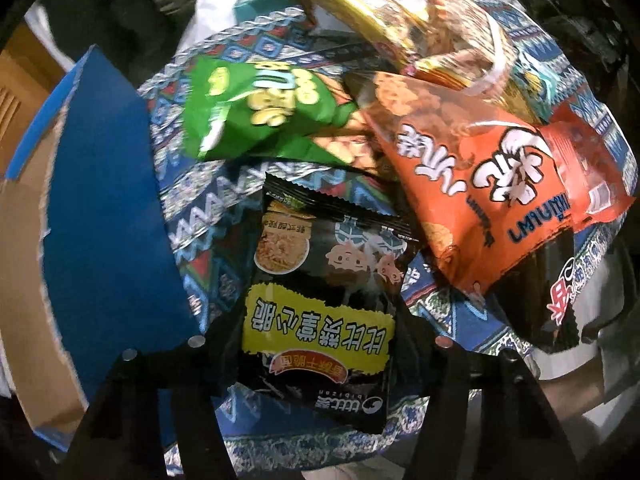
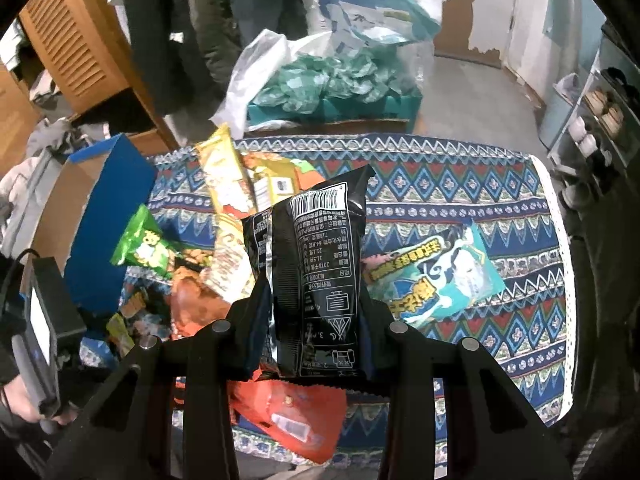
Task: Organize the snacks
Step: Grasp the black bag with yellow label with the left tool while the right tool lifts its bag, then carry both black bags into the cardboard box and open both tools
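Observation:
A black snack packet with a yellow label lies on the patterned tablecloth, and my left gripper is shut on its sides. Beyond it sit a green packet, a large orange packet, yellow packets and a small red packet. My right gripper is shut on another black packet, held upright above the table with its barcode side facing the camera. A light-blue packet lies alone on the cloth to the right.
An open blue cardboard box stands at the table's left edge. Behind the table are a plastic bag of teal packs, a wooden cabinet and a shelf unit. A red packet lies under the right gripper.

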A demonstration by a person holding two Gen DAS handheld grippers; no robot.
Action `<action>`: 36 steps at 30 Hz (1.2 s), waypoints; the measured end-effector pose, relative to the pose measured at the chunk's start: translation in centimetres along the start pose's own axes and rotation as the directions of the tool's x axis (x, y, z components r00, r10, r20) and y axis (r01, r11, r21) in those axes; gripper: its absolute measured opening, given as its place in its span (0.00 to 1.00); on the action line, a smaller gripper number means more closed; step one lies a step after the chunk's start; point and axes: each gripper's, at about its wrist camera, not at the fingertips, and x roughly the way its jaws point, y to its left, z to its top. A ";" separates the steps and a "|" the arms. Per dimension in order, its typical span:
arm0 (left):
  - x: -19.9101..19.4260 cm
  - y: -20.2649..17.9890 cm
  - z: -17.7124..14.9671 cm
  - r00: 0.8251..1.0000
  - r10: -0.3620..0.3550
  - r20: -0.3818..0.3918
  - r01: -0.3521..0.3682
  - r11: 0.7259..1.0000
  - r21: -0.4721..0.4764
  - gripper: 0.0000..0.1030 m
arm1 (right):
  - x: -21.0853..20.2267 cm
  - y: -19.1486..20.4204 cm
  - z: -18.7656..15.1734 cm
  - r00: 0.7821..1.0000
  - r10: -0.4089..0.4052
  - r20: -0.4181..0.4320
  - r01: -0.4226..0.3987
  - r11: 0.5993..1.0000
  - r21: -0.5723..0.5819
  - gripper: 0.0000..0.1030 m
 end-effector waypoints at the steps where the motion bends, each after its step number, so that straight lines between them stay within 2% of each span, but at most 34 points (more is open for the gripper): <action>1: -0.5 0.3 -0.2 1.000 0.003 0.001 -0.003 1.000 -0.017 0.63 | 0.0 0.2 0.0 1.000 0.002 0.000 -0.002 1.000 -0.004 0.35; 8: -3.5 1.1 -0.5 0.998 -0.005 0.062 0.011 0.996 -0.093 0.63 | -0.4 1.6 0.0 1.000 0.014 0.010 -0.014 0.999 -0.031 0.35; 16: -7.2 1.7 -0.3 0.986 -0.046 0.159 0.073 0.983 -0.167 0.63 | -0.6 2.9 0.1 0.999 0.029 0.020 -0.028 0.998 -0.052 0.35; 30: -11.9 5.2 -0.4 0.957 -0.055 0.286 0.142 0.945 -0.294 0.63 | -0.8 7.2 1.1 0.995 0.095 0.029 -0.091 0.990 -0.104 0.35; 36: -13.0 7.8 -1.1 0.947 -0.062 0.316 0.181 0.914 -0.363 0.63 | -0.6 9.5 1.7 0.993 0.118 0.029 -0.113 0.984 -0.135 0.35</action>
